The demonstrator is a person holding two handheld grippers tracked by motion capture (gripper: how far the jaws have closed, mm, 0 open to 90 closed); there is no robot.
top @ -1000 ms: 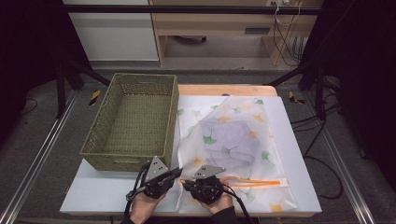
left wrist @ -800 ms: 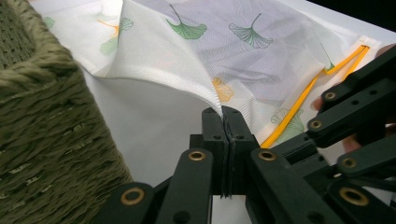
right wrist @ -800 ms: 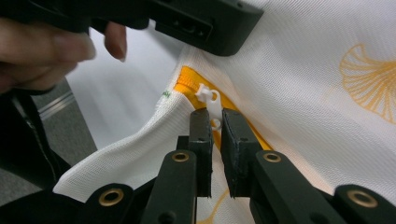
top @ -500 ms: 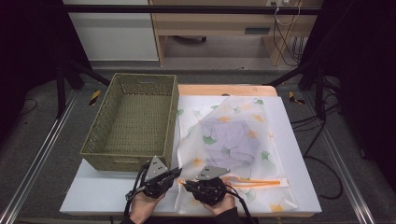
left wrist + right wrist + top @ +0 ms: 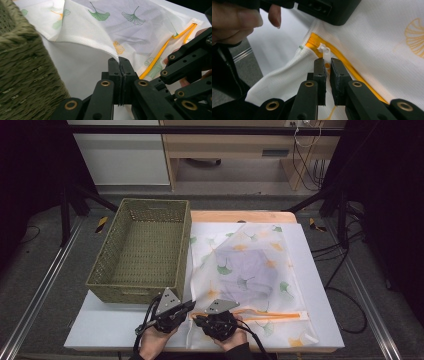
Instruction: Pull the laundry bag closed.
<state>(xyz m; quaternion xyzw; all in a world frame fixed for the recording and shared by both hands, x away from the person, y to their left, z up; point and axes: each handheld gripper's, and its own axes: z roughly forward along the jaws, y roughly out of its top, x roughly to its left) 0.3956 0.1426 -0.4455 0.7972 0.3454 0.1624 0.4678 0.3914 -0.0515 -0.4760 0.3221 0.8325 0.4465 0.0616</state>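
At the near edge of the table (image 5: 115,332), both hands worked the near left corner of a white mesh bag (image 5: 250,275) printed with green and yellow leaves. The left gripper (image 5: 120,61) had its jaws shut flat on the bag's corner fabric, lifting it into a small tent beside the basket (image 5: 142,252). Just to its right, the right gripper (image 5: 327,62) held its jaws narrowly around the white zipper pull (image 5: 325,51), which stood between the pads; the grip looked firm, though a sliver of gap remained.

From that pull the orange zipper (image 5: 270,314) ran away to the right, its long axis along the near edge of the bag. The coming pull would likely go that way, and the right hand was the nearer one to make it while the left anchored the corner. That side lay open, bare table beyond the bag's end. The basket hemmed the left, touching the bag's far left edge. A folded pale garment (image 5: 245,270) showed through the mesh farther back.
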